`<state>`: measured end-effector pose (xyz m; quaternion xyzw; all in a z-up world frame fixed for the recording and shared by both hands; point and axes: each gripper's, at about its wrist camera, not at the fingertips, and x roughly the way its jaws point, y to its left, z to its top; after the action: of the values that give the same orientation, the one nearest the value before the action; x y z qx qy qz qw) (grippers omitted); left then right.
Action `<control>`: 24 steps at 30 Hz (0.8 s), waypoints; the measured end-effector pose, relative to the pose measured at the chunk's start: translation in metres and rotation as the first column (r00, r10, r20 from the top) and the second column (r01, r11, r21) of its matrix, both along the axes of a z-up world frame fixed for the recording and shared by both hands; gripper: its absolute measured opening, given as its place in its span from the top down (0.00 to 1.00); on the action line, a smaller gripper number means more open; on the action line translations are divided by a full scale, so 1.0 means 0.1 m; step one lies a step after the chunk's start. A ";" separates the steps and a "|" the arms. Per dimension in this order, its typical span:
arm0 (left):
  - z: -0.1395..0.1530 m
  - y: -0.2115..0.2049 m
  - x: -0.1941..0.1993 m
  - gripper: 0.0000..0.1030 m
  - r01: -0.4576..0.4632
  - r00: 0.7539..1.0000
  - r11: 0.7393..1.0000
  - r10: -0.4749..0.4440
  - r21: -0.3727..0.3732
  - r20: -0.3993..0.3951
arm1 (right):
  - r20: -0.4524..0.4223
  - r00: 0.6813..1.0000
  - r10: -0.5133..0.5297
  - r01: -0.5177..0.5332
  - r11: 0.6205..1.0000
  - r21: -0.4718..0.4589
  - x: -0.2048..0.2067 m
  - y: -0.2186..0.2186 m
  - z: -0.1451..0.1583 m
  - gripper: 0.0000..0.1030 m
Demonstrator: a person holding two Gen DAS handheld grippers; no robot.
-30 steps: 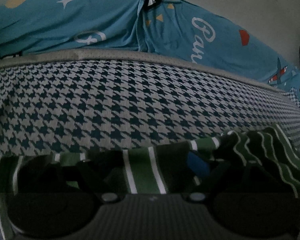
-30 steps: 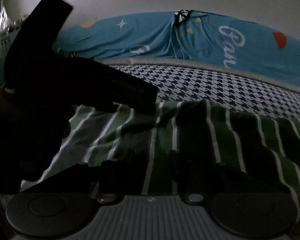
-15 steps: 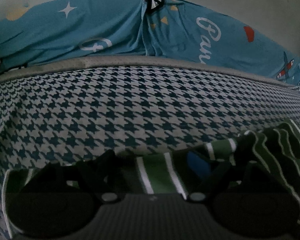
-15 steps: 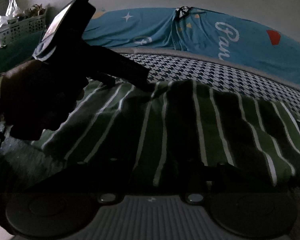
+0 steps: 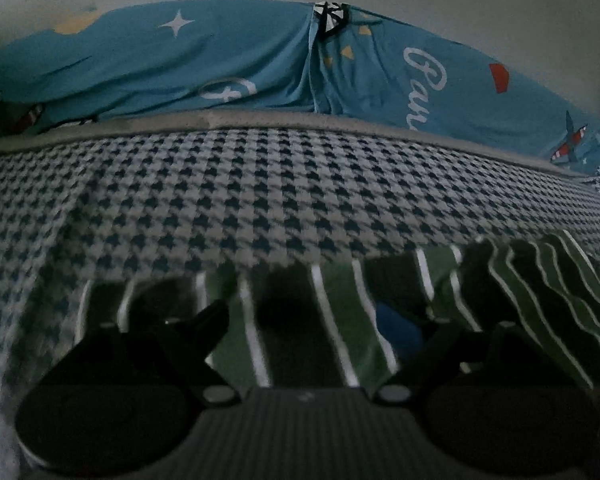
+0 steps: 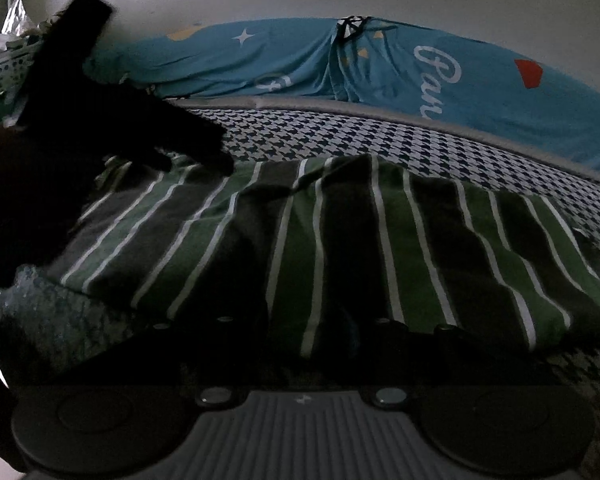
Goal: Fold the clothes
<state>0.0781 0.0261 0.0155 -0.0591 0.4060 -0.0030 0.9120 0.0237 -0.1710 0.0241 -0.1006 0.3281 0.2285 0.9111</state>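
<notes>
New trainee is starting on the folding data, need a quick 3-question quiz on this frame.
1. True or false: the striped garment lies on the houndstooth sheet.
2. The printed bedding at the back is mainly: A red, B blue, C white.
3. Fill in: in the left wrist view, the left hand-held gripper has its jaws ____ above the garment.

Key: 1 true; 2 B; 3 open.
</notes>
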 end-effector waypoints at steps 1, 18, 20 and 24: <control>0.03 0.00 -0.06 0.18 0.000 1.000 1.000 0.000 0.002 -0.003 | 0.001 1.000 -0.002 0.002 1.000 -0.001 0.00 0.00 0.00 0.61; -0.02 -0.19 -0.85 0.06 -0.016 1.000 0.996 0.016 0.092 0.001 | 0.075 0.994 -0.077 0.077 0.997 0.006 -0.11 0.05 -0.19 0.56; -0.09 -0.25 -0.93 0.05 -0.018 1.000 0.995 0.017 0.101 0.011 | 0.080 0.993 -0.082 0.081 0.997 0.005 -0.12 0.05 -0.20 0.55; -0.13 -0.28 -1.06 0.04 -0.018 1.000 0.994 0.016 0.108 0.018 | 0.092 0.992 -0.090 0.091 0.996 -0.001 -0.13 0.05 -0.20 0.53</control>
<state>-0.0275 -0.0017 0.0029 -0.0132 0.3973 0.0264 0.9172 0.0107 -0.1656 0.0037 -0.0983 0.2907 0.1811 0.9343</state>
